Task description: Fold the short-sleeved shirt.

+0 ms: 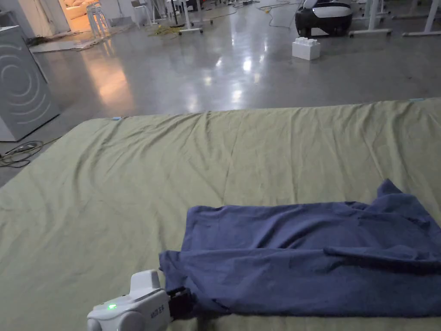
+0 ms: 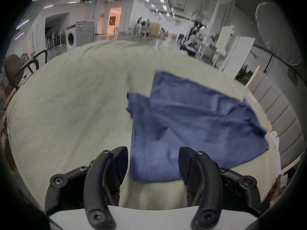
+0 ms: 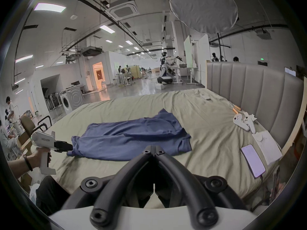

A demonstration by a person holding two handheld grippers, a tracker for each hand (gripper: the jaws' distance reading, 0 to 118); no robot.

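Note:
A dark blue short-sleeved shirt lies folded lengthwise in a long band on the green bed sheet, with one sleeve sticking up at its far right end. My left gripper is at the shirt's near left corner. In the left gripper view the shirt has its hem edge lying between the jaws of my left gripper, which stand wide apart and open. My right gripper hovers shut and empty over the bed, short of the shirt. The left gripper, held by a hand, points at the shirt's corner.
A phone, a white folded sheet and small white items lie by the padded headboard. A washing machine stands left of the bed and a white block sits on the floor beyond. Bare sheet stretches left of the shirt.

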